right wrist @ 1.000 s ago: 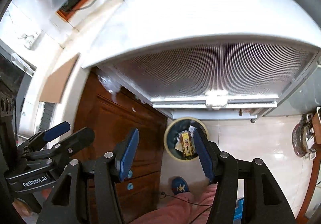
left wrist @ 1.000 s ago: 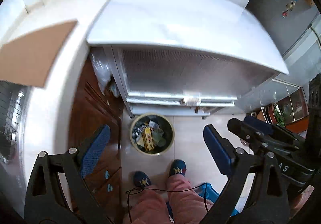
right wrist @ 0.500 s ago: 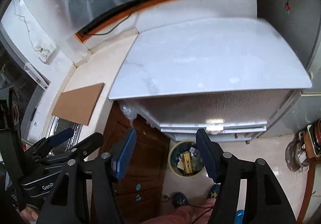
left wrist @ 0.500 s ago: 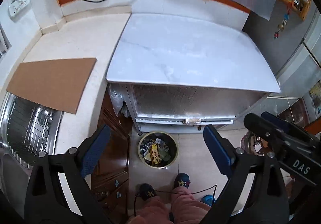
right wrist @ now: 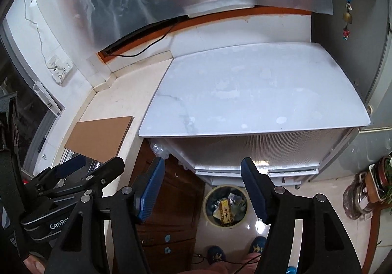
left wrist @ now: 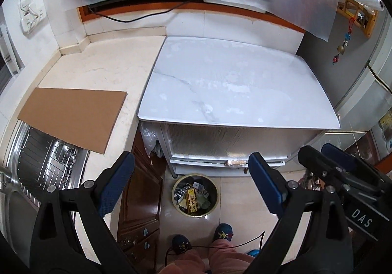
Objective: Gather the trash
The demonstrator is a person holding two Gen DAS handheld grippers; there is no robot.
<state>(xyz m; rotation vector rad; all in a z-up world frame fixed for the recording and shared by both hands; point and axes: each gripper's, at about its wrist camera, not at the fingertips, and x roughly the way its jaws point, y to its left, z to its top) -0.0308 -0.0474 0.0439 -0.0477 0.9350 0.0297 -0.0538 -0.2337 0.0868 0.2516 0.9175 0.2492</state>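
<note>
At the far left we see a steel sink (left wrist: 46,163) with a wire rack, half covered by a sheet of cardboard (left wrist: 73,117) lying on the cream counter (left wrist: 103,63). Our left gripper (left wrist: 191,176) hangs above the floor with its jaws spread wide and nothing between them. Below and between the pads sits the trash bin (left wrist: 195,195) on the tiled floor, in front of the white-topped cabinet (left wrist: 232,82) and near the person's slippers; it already holds wrappers and a yellow packet (left wrist: 192,200). Further right, our right gripper (right wrist: 203,188) is likewise unclenched and empty; its jaws have just been opening, with nothing between them. The white top and the counter show no loose litter, so we judge a drop into the bin done. The next move calls for scanning the surfaces for any remaining trash before reaching again.
</note>
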